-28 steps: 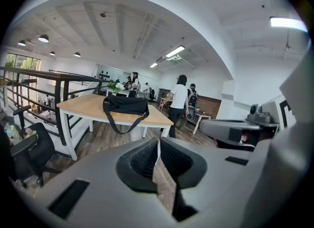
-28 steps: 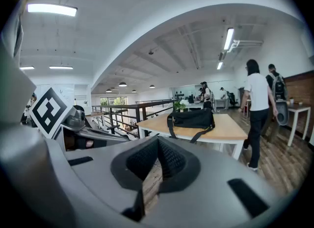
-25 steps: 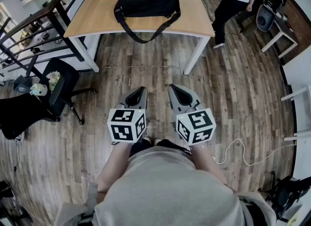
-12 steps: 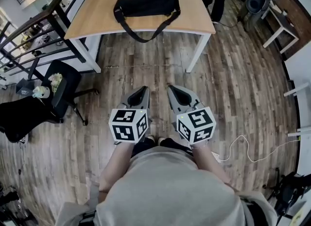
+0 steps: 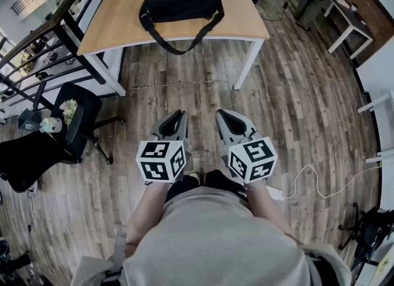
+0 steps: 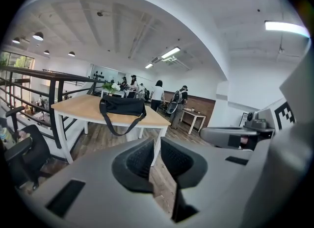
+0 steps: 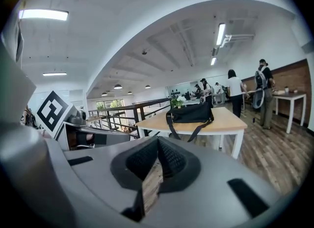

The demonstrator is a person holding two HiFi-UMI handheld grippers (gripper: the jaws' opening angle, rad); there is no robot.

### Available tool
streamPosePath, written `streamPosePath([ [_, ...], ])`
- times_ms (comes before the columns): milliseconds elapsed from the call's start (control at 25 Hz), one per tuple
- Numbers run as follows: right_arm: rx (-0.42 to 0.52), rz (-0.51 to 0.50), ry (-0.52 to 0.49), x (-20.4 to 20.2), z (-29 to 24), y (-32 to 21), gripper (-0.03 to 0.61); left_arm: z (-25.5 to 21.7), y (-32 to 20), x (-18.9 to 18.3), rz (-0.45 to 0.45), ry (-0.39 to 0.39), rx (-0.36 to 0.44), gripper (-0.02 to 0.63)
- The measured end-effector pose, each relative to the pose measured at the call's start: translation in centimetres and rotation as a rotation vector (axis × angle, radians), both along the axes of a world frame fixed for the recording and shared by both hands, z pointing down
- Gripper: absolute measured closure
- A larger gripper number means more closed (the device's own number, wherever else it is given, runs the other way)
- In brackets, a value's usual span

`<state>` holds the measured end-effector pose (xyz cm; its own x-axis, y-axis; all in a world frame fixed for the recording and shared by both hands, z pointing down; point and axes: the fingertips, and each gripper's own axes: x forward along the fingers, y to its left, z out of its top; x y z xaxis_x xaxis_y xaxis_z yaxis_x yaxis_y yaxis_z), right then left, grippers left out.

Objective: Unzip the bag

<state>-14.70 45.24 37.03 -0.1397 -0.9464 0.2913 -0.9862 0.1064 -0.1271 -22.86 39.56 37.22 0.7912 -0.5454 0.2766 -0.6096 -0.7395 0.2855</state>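
A black duffel bag (image 5: 181, 5) with a long strap lies on the wooden table (image 5: 123, 29) at the far end of the head view; its strap hangs over the front edge. The bag (image 6: 122, 106) also shows far off in the left gripper view, and the bag (image 7: 191, 113) in the right gripper view. Both grippers hover side by side over the floor close to my body, well short of the table. My left gripper (image 5: 177, 114) (image 6: 154, 146) has its pads a narrow slit apart with nothing between them. My right gripper (image 5: 223, 114) (image 7: 158, 141) is shut and empty.
A black office chair (image 5: 74, 119) and a dark railing (image 5: 49, 39) stand at the left. A white cable (image 5: 314, 183) lies on the wooden floor at the right. Small white tables (image 5: 345, 23) sit at the far right. Several people (image 6: 158, 94) stand beyond the table.
A person in a white top beside the table's far right corner has walked off toward the top edge of the view. Both grippers stay in place.
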Motion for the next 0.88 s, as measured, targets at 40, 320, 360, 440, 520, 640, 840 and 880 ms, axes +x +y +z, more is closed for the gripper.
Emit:
streamPosePath([
  [40,-0.004,0.013,-0.005,0.0,0.2,0.1,0.569,0.2,0.1,-0.1,0.007,-0.004,-0.003,0.578],
  [320,-0.005,0.074,-0.023,-1.4,1.0,0.0,0.494,1.6,0.7,-1.0,0.053,0.001,-0.039,0.500],
  [360,-0.007,0.070,-0.020,-1.6,1.1,-0.1,0.488,1.7,0.7,-1.0,0.058,0.004,-0.044,0.500],
  [440,-0.010,0.063,-0.016,-1.7,1.1,-0.4,0.481,1.8,0.6,-0.9,0.068,0.020,-0.050,0.500],
  [520,-0.014,0.058,-0.017,-1.6,1.3,-0.9,0.472,1.6,0.3,-0.9,0.069,0.054,-0.061,0.500],
  [640,-0.030,0.050,-0.021,-1.4,1.7,-2.1,0.469,1.7,-0.8,-0.8,0.054,0.063,-0.074,0.500],
  [840,-0.034,0.015,-0.026,0.0,2.4,-5.5,0.459,2.5,-3.9,0.3,0.027,0.048,-0.081,0.500],
  [880,-0.033,0.011,-0.025,0.6,2.4,-6.4,0.453,2.6,-4.6,0.8,0.024,0.044,-0.080,0.500],
])
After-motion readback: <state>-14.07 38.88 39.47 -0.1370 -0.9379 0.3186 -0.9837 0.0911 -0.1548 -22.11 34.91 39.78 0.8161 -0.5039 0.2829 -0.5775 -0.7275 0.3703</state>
